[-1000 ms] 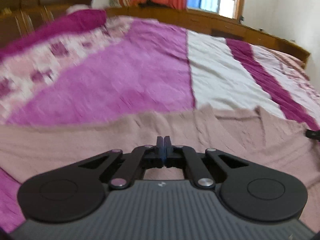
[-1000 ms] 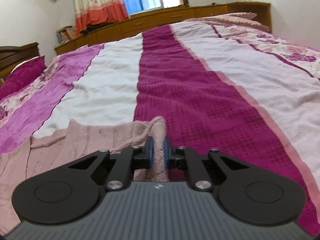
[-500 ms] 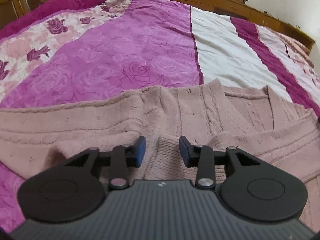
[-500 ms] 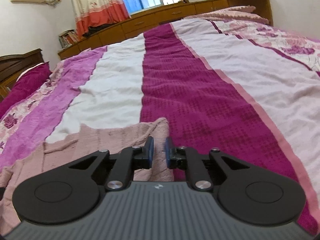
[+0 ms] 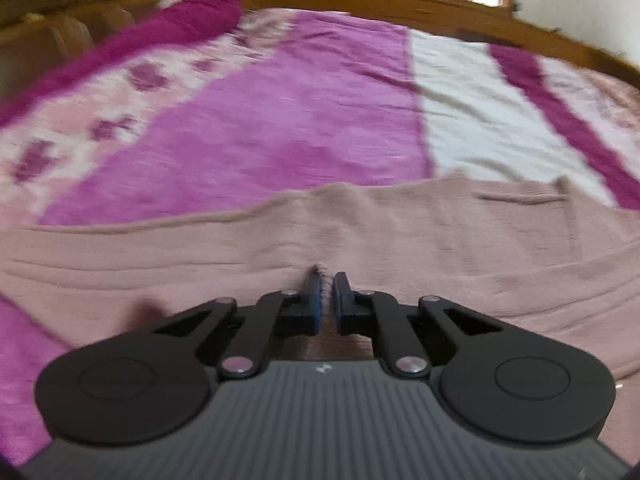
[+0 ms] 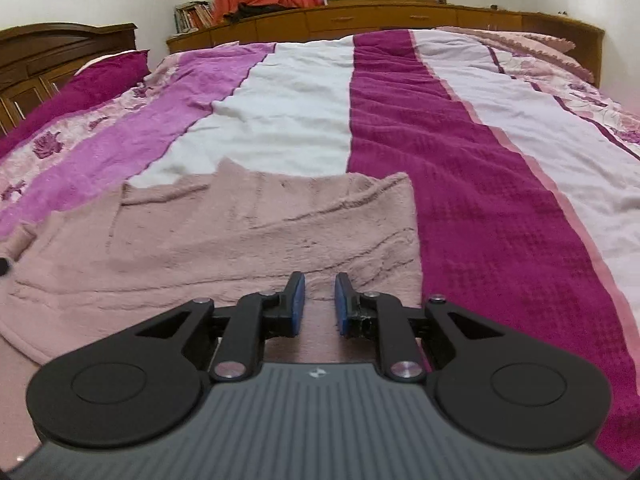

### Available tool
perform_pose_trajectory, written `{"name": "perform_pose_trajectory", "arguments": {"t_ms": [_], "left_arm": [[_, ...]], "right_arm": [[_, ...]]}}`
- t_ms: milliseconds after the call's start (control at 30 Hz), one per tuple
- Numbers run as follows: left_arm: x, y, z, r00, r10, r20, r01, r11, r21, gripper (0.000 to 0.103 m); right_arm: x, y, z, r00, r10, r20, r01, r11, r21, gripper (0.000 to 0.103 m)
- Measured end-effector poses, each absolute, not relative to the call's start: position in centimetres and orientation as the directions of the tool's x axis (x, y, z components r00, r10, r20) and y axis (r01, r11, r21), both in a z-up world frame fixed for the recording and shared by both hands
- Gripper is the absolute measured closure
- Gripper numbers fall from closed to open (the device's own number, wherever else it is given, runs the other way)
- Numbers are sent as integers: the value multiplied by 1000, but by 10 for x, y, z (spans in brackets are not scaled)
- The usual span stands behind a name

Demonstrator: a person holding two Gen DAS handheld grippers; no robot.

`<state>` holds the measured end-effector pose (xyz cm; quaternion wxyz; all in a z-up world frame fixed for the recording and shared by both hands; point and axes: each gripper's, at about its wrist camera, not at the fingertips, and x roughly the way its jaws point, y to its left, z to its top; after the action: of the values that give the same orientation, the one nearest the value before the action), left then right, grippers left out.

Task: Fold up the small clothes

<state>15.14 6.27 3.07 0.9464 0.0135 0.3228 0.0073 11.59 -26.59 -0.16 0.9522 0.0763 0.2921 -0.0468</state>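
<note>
A pink knit sweater (image 5: 440, 240) lies spread across the near part of the bed. My left gripper (image 5: 325, 280) is shut on a small raised pinch of its fabric, and a tuft shows between the blue pads. The left wrist view is blurred. In the right wrist view the same sweater (image 6: 240, 232) lies flat, with its right edge just right of the fingers. My right gripper (image 6: 319, 284) hovers low over that part with its jaws a little apart. No fabric is between them.
A striped bedspread (image 6: 480, 160) in magenta, white and purple covers the bed beyond the sweater. A dark wooden headboard (image 6: 60, 48) and a magenta pillow (image 6: 104, 76) are at the left. A long wooden cabinet (image 6: 360, 20) under a window runs along the far side.
The left gripper opened over the sweater, then closed on a pinch of it. The right gripper let go of the sweater's right corner, opened slightly and shifted left over the sweater.
</note>
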Motion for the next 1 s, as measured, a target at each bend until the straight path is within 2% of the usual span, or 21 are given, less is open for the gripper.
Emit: {"name": "perform_pose_trajectory", "arguments": {"t_ms": [133,233,367,433,567,733,833,900,933,1000], "left_arm": [[151,65,25,765,54,-641,6,996,91,92],[149,72,31,760,3,-650,16,1000,24,90],[134,78,47,773,-69,-630,38,997,-64,71],[125,72,53,788,-78,-611,62,997,-48,70],[115,62,53,777,-105,-621,106,994,-36,70],[116,55,34,720,-79,-689,97,995,-13,70],[114,53,28,723,-62,-688,88,996,3,69],[111,53,31,722,-54,-690,76,997,2,66],[109,54,33,720,-50,-692,67,998,-2,61],[105,56,36,721,-46,-691,49,999,-15,58]], "right_arm": [[114,-262,-6,828,-64,-558,143,985,98,82],[114,-263,-4,824,-60,-564,147,983,109,82],[104,-267,11,824,-47,-564,161,975,152,73],[94,-267,20,829,-38,-557,154,975,162,70],[67,-262,29,827,-18,-561,140,975,175,57],[42,-258,23,804,-56,-592,184,970,159,54],[42,-255,10,788,-65,-612,186,973,136,54],[42,-251,8,783,-82,-616,193,974,116,54],[43,-249,10,777,-92,-623,201,974,107,53],[46,-248,14,769,-100,-631,220,969,115,46]]}}
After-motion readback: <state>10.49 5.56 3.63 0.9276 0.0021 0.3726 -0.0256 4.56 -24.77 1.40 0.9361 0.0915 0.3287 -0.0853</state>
